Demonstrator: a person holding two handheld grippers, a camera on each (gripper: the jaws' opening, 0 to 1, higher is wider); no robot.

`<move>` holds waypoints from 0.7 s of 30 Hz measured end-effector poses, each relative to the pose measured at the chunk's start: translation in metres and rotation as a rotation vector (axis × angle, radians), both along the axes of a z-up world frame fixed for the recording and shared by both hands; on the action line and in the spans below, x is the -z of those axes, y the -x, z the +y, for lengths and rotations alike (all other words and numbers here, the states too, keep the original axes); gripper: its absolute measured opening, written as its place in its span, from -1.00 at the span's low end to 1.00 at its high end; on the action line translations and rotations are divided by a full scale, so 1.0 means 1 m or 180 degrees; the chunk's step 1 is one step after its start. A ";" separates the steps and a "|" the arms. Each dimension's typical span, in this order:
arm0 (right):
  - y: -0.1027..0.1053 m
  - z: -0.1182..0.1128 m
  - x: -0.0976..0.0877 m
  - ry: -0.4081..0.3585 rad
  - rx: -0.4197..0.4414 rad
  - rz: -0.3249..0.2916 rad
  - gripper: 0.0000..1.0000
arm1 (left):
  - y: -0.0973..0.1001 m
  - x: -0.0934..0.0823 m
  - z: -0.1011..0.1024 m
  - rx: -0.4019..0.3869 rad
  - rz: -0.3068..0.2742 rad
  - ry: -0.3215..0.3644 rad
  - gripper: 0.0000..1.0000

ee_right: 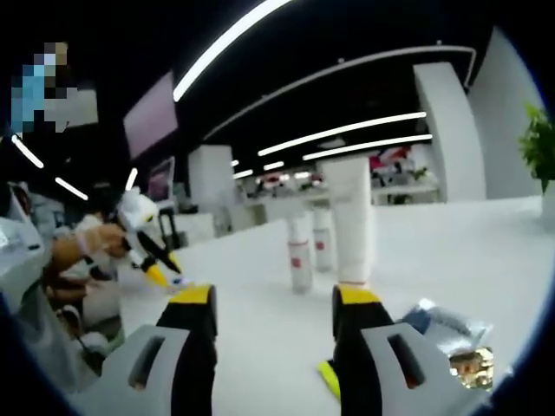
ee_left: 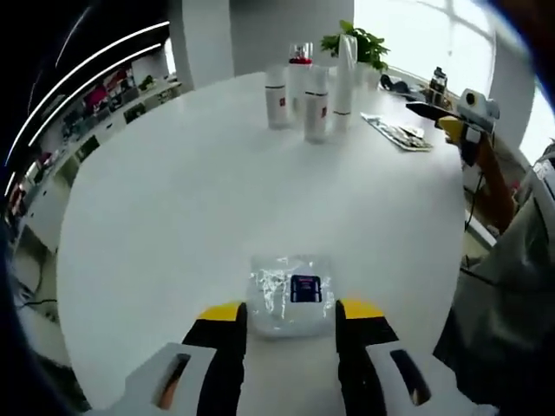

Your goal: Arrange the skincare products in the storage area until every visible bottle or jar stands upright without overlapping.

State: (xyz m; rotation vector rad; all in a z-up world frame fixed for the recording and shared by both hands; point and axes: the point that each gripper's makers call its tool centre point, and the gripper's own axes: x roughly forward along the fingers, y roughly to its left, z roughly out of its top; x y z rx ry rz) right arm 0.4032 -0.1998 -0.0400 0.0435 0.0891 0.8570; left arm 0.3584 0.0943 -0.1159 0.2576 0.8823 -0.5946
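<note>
My left gripper is shut on a small clear-wrapped pack with a dark blue label, low over the white table. At the table's far side stands an upright group of white bottles with red labels, and a tall white tube. The right gripper hovers at the far right, held by a hand. In the right gripper view my right gripper is open with nothing between its fingers. Beyond it stand two small bottles and the tall tube. The left gripper shows at the left.
A flat patterned packet lies on the table right of the bottles, with a green plant behind them. A crinkled foil packet lies right of the right gripper. A person's sleeve borders the table's right edge.
</note>
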 end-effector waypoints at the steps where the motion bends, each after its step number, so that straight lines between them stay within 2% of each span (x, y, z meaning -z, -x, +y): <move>1: 0.000 0.002 -0.002 0.0004 -0.0021 -0.0015 0.05 | -0.003 -0.004 0.001 -0.0050 -0.0077 0.0032 -0.17; 5: 0.002 0.015 -0.012 -0.0001 -0.0188 -0.0073 0.04 | -0.014 -0.021 0.002 -0.0184 -0.0405 0.0163 -0.18; 6: 0.002 0.019 -0.014 0.0007 -0.0224 -0.0092 0.04 | -0.018 -0.028 0.002 -0.0216 -0.0546 0.0225 -0.18; 10: 0.003 0.038 -0.024 0.0067 -0.0395 -0.0195 0.04 | -0.026 -0.048 0.002 -0.0304 -0.0921 0.0384 -0.18; 12: 0.003 0.047 -0.028 0.0093 -0.0446 -0.0227 0.02 | -0.035 -0.061 0.005 -0.0339 -0.1276 0.0399 -0.18; 14: 0.005 0.061 -0.038 0.0085 -0.0541 -0.0377 0.01 | -0.041 -0.070 0.006 -0.0389 -0.1466 0.0473 -0.18; 16: 0.005 0.075 -0.045 0.0047 -0.0659 -0.0407 0.01 | -0.047 -0.082 0.006 -0.0492 -0.1668 0.0651 -0.18; 19: 0.002 0.092 -0.055 0.0039 -0.0780 -0.0514 0.00 | -0.052 -0.097 0.001 -0.0412 -0.2026 0.0680 -0.18; 20: 0.000 0.100 -0.059 0.0040 -0.0842 -0.0567 0.00 | -0.053 -0.104 -0.004 -0.0394 -0.2191 0.0761 -0.18; 21: -0.002 0.105 -0.062 0.0028 -0.0870 -0.0582 -0.01 | -0.054 -0.106 -0.007 -0.0388 -0.2253 0.0806 -0.18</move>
